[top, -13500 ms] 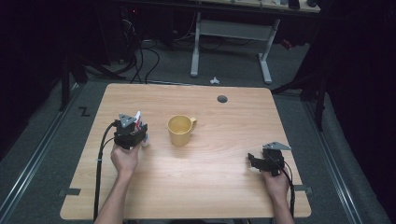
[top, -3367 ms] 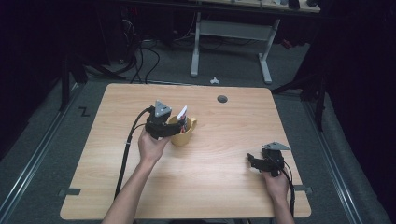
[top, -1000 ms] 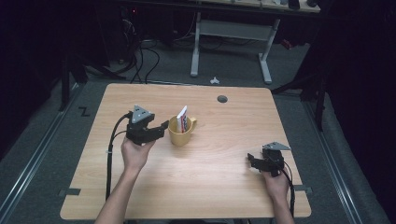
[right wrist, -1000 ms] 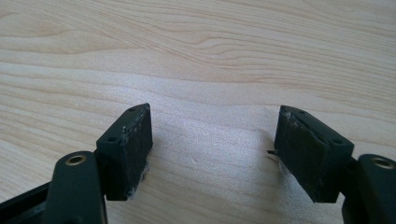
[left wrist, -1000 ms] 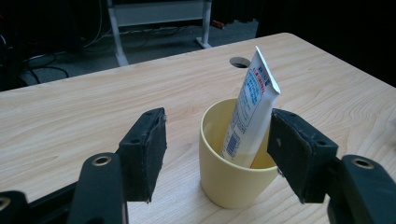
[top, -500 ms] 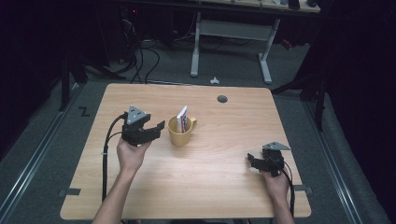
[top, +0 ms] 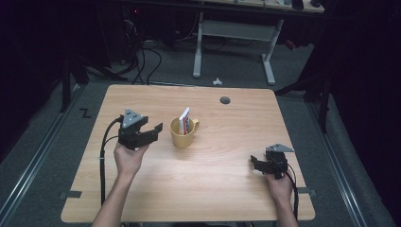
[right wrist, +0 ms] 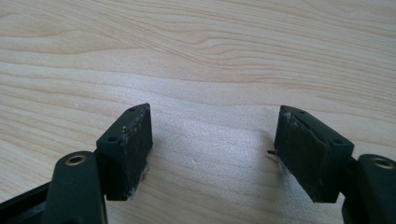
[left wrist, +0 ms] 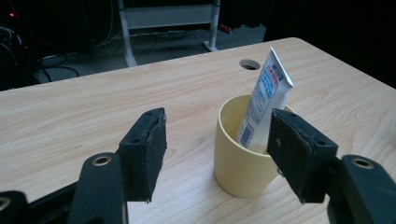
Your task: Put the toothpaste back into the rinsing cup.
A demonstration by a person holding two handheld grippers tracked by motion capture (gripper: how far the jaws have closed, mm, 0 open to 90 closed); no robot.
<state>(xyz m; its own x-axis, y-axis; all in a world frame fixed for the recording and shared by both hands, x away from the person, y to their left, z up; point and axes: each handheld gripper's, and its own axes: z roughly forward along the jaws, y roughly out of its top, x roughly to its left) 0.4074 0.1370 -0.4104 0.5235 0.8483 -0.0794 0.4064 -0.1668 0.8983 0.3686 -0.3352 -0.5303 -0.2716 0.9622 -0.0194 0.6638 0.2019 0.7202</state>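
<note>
Room around the mug [top: 182,134] is wide: you have bare table [top: 217,189] on every side of it, and the mug stands a little left of the table's middle, well away from all four edges. A round cable hole [top: 225,100] lies near the far edge, behind and to the right of the mug. Your left gripper [top: 152,132] hovers just left of the mug, not touching it; its jaws stand apart and nothing is between them. In the left gripper view the mug [left wrist: 243,154] sits in front of the right jaw, a short way off. Your right gripper [top: 256,164] rests low near the right front corner, well apart from the mug, jaws also spread, with only wood grain between them.

The mug is pale yellow, upright, with its handle turned to the right side of the table in the high view. The tube [left wrist: 263,105] in it is white with blue print and a barcode near its lower part. Its long axis goes nearly vertical, a little tilted: the flat crimped end points up and leans toward the far right, and the lower end stays inside the mug, against the wall.
</note>
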